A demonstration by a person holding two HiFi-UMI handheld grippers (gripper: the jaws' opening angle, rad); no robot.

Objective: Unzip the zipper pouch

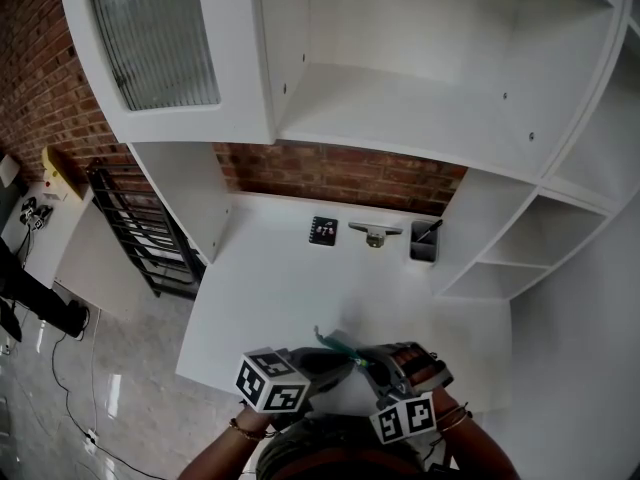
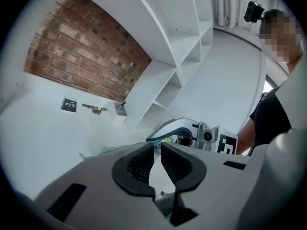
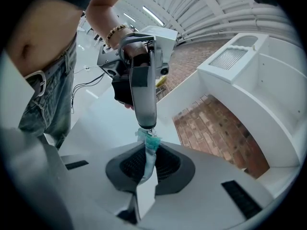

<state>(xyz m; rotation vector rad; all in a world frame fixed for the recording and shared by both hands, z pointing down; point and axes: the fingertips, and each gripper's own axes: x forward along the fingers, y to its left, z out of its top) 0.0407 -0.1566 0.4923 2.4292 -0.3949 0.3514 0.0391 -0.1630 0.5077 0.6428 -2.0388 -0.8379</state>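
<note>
Two tools held a teal zipper pouch (image 1: 338,346) just over the white desk (image 1: 290,288).
The right tool (image 3: 150,152) clamped one edge; the left tool (image 2: 158,146), jaws nearly closed, pinched its top end.

Teal pouch (image 3: 150,146), seemingly, between tight jaws

White desk (image 1: 270,298). Three items lie near its far edge, left to right: small black card (image 1: 323,231); metal bracket (image 1: 375,233); grey holder (image 1: 423,247) containing a pen (image 1: 431,230).
</note>
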